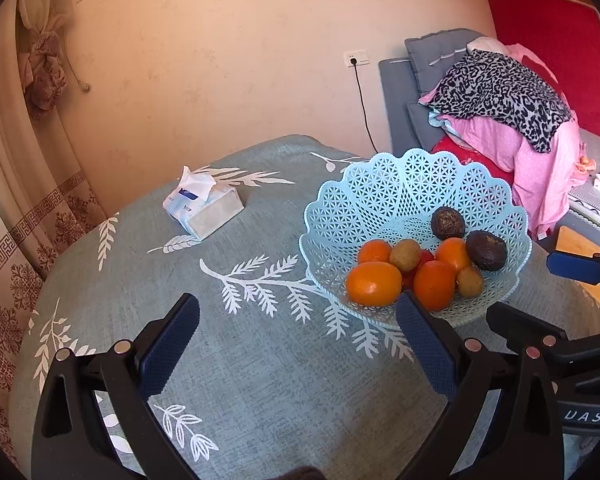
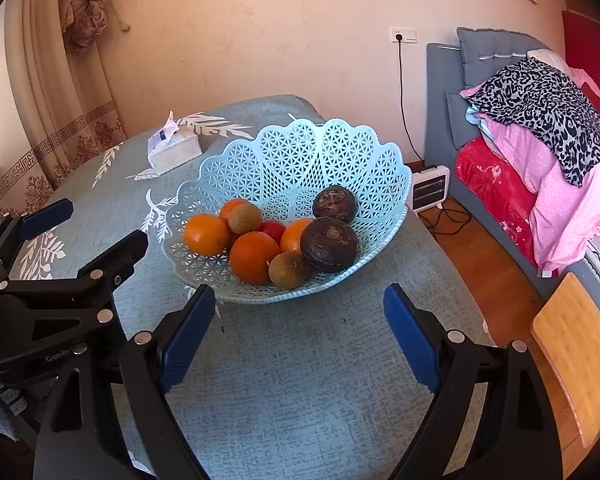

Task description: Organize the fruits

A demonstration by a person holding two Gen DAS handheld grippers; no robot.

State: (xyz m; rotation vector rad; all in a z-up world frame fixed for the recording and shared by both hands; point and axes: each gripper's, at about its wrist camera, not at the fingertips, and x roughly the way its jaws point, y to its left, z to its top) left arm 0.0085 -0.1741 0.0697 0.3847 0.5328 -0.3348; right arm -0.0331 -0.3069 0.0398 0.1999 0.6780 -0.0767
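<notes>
Looks like the tail end of the sorting, or a pause before regrouping: all visible fruit already piled in the blue basket (image 2: 384,168), just ahead of the right claw (image 2: 300,336), ahead and to the right of the left claw (image 1: 297,340). Both claws spread wide, holding nothing, hovering over the tablecloth (image 1: 259,380). Tissue pack (image 1: 203,210) far ahead-left. Next, probably: reach forward, pinch an orange (image 2: 253,256) gently.

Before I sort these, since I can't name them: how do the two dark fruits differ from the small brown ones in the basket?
The dark fruits are larger, near-black and wrinkled; the brown ones are smaller, tan and smoother. The dark pair sits at the right of the basket; the brown ones sit among the oranges. All are roundish.
</notes>
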